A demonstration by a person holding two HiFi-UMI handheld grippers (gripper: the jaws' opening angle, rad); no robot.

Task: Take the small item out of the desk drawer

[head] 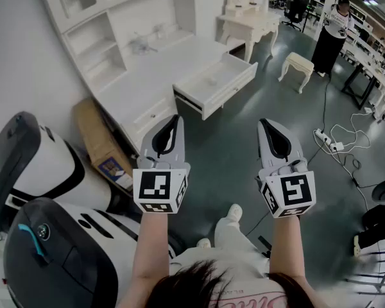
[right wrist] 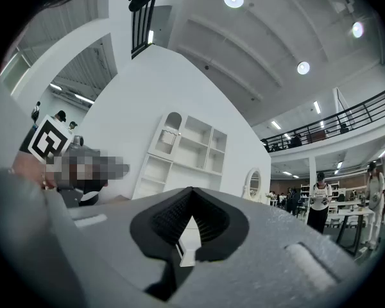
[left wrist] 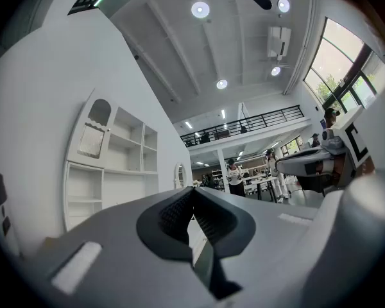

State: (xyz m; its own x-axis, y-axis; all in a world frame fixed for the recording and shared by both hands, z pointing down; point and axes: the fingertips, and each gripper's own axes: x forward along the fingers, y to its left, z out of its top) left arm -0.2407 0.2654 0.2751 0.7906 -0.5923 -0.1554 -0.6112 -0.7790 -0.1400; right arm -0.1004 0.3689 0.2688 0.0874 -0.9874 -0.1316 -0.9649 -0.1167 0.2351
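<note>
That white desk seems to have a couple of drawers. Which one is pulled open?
The drawer nearer the white stool: it juts out over the floor, while its neighbour sits flush in the desk.

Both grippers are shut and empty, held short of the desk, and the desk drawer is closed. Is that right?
No, the drawer is pulled out open; the head view shows it. The left gripper and right gripper are indeed shut and empty, short of the desk.
</note>
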